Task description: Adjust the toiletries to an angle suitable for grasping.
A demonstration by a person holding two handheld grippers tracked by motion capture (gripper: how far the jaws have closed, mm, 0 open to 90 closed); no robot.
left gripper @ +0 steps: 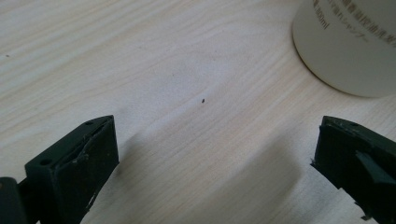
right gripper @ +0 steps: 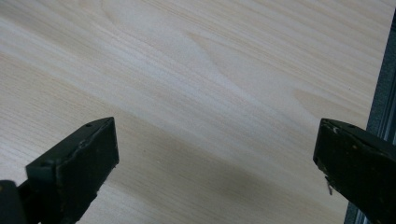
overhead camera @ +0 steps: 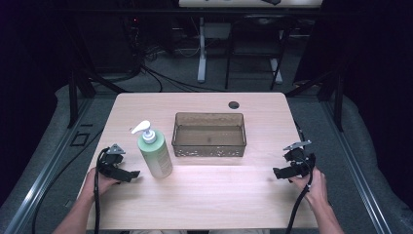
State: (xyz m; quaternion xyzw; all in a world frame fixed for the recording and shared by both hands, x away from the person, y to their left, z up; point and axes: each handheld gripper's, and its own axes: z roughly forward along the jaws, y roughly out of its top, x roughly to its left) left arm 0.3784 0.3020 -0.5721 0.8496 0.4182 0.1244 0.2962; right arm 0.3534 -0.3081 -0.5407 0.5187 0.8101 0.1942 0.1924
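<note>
Resting both wide-open claws on the worktop [overhead camera: 204, 195], I hold my left claw [overhead camera: 127, 174] just beside the upright pump bottle [overhead camera: 156, 155], my right claw [overhead camera: 281, 172] well apart.

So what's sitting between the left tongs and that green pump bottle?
Nothing: in the high view, bare wooden table separates the left tongs from the pump bottle. The left gripper view shows the same bare stretch.

Bottle and bin on the worktop [overhead camera: 204, 195]

The bin [overhead camera: 209, 134] sits mid-worktop toward the far edge; the bottle [overhead camera: 155, 151] stands just left of it, nearer the left edge.
</note>
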